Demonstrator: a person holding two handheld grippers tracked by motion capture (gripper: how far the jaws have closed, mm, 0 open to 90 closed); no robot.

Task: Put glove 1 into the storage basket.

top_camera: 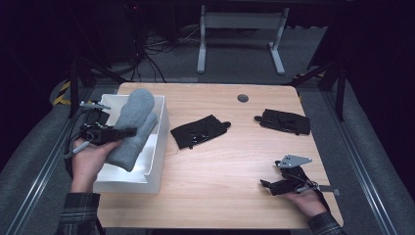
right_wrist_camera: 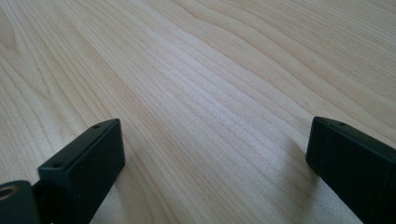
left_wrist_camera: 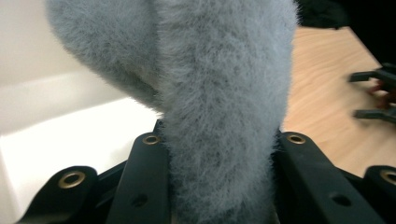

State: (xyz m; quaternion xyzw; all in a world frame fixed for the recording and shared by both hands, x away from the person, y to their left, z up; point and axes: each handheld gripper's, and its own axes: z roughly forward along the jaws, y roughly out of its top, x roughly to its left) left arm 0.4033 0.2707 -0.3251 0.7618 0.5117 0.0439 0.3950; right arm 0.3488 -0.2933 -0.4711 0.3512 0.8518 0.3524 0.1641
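Observation:
A fuzzy grey mitten (top_camera: 133, 126) hangs over the white bin (top_camera: 159, 142) at the table's left, clamped between the jaws of my left gripper (top_camera: 126, 132). In the left gripper view the mitten (left_wrist_camera: 219, 93) sits tight between both black jaws, with the bin's white inside (left_wrist_camera: 60, 140) behind it. Near the table's front right, my right gripper (top_camera: 266, 185) rests low over bare wood with its jaws wide apart. Nothing lies between its fingers (right_wrist_camera: 84, 163) in the right gripper view.
Two black gloves lie on the wooden table (top_camera: 220, 196): one glove (top_camera: 199, 130) at the middle beside the bin, another glove (top_camera: 285, 121) at the back right. A dark round grommet (top_camera: 242, 98) sits near the far edge.

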